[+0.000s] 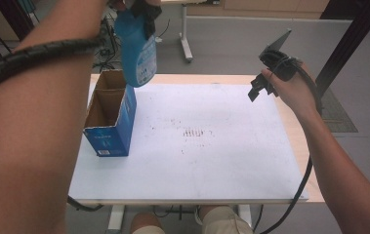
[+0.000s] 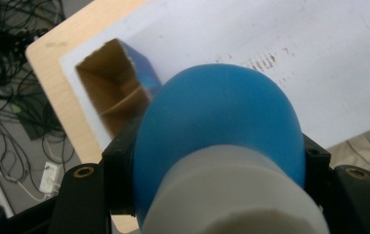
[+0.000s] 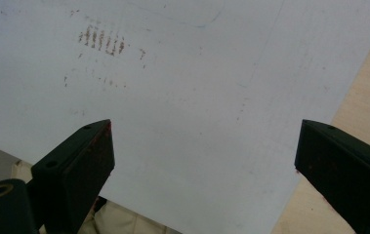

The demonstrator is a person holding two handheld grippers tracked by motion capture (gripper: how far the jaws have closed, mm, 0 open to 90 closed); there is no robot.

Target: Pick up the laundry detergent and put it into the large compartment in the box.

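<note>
Above box (image 1: 108, 114), bottle (image 1: 137, 51) top hidden by left gripper (image 1: 146, 12)

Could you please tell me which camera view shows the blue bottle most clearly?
The high view: the blue bottle hangs whole above the open box. The left gripper view shows its rounded shoulder and white cap close up, blurred.

Left gripper (image 1: 143, 19) raised, fingers clamped; right gripper (image 3: 204, 161) fingers spread wide.

Blue bottle (image 1: 137, 46) with white cap, blue box (image 1: 109, 117), brown-speckled white sheet (image 1: 212, 146).
</note>
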